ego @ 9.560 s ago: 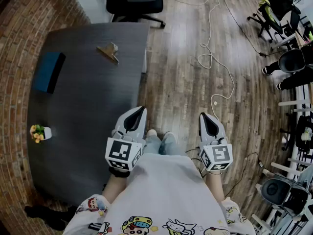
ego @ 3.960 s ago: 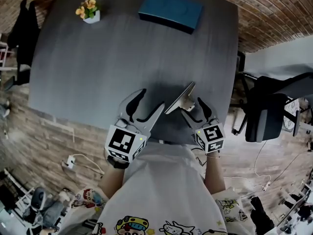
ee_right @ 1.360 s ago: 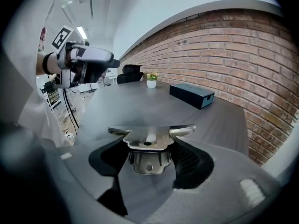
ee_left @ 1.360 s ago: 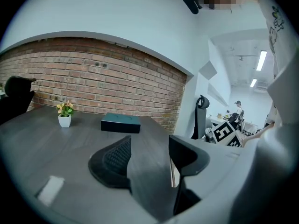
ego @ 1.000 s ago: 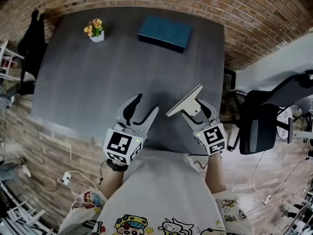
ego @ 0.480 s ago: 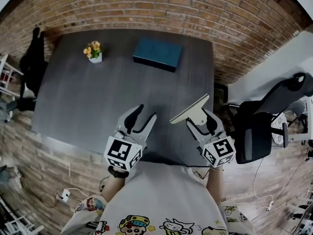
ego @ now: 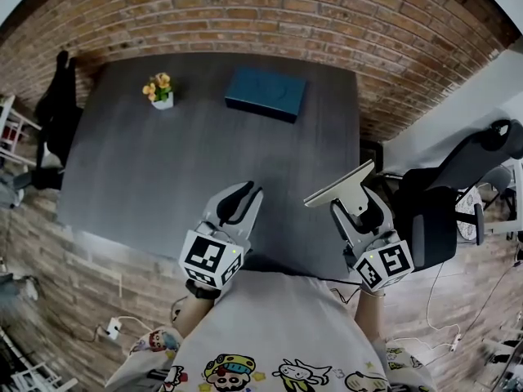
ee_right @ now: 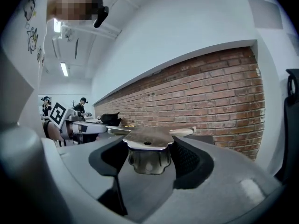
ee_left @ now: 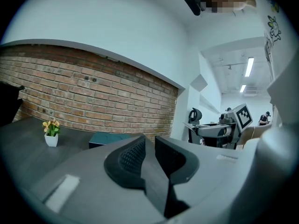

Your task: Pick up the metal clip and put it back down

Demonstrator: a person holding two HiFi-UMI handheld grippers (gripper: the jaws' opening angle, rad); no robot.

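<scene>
Head view, and the right gripper [ego: 353,209] pinches the metal clip [ego: 339,188] by its shiny silver handle with the small hole. Its long pale flat bar tilts in the air over the dark table's [ego: 147,162] right edge. Left gripper [ego: 249,193] is empty, jaws just closing to a narrow slit.

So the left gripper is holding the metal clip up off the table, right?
No: the right gripper holds the clip up off the table, as the right gripper view shows, with the clip between its jaws. The left gripper's jaws have just been closing, with nothing between them.
</scene>
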